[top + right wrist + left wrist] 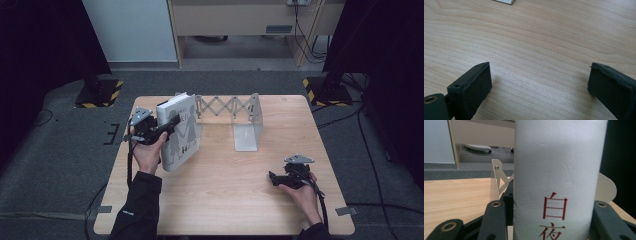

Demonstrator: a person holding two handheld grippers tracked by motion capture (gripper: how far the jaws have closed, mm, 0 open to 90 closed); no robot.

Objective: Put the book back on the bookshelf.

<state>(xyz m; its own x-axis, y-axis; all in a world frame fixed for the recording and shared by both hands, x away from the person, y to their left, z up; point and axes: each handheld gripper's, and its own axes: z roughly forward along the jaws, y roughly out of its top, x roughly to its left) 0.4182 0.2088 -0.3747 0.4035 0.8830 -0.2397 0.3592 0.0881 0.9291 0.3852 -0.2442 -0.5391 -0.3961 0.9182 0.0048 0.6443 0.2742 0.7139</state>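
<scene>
Wooden table (225,170), left claw (167,127) clamping upright book (180,132) — right claw (274,178) wide, empty

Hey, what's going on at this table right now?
A person at a wooden table holds a gripper in each hand. The left gripper is clamped on the spine of a white book, held upright at the left end of an expandable metal bookend rack. The right gripper rests open and empty low over the table.

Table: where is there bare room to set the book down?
The table is bare in the front middle, between the two hands, and along the right edge beyond the bookend. It is crowded at the back left, where the book stands beside the bookend in the left tongs.
</scene>
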